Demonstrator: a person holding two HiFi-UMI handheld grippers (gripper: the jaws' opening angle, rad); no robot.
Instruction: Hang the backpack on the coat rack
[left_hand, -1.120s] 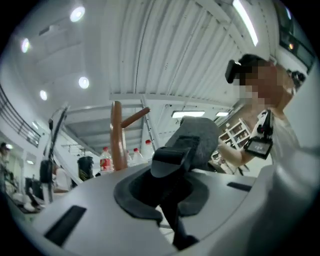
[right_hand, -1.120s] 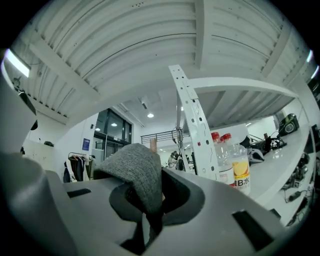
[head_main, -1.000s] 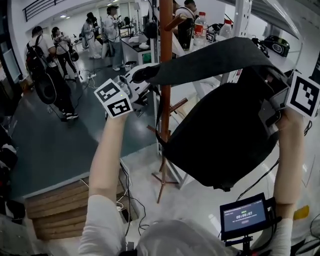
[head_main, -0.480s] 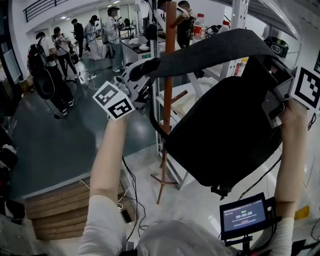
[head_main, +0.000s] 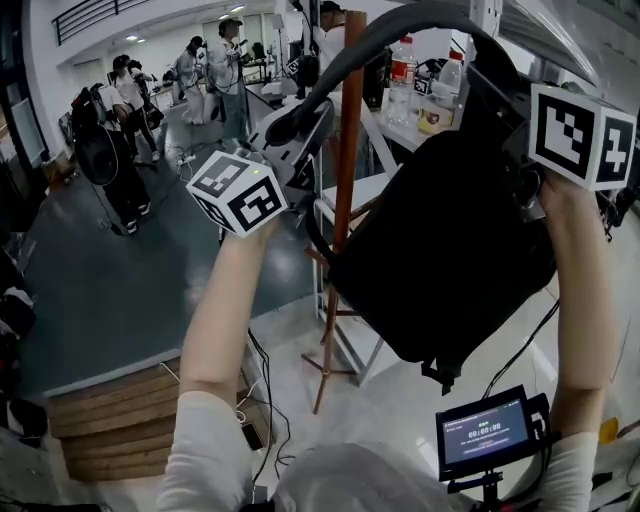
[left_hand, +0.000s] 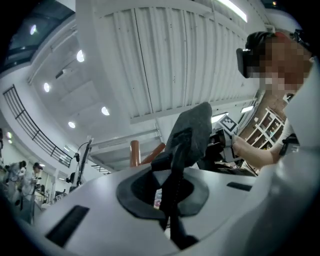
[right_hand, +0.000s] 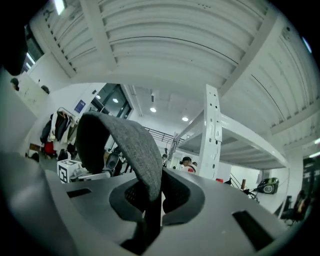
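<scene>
Beside the reddish-brown wooden coat rack (head_main: 347, 170), lifting stage: left tool (left_hand: 172, 187) and right tool (right_hand: 150, 200) each clamped on the grey padded strap (head_main: 395, 25) of the black fabric backpack (head_main: 440, 260), hanging between them. Both forearms reach up and forward. Next, probably: carry the strap loop over a peg.

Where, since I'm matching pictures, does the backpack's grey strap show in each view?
Head view: strap arches across the top.
Left gripper view: strap central, rising from left tool.
Right gripper view: strap central, curling up from right tool.
Landmark: brown rack pole, central in head view, left of the strap in left gripper view, unseen in right gripper view.
</scene>
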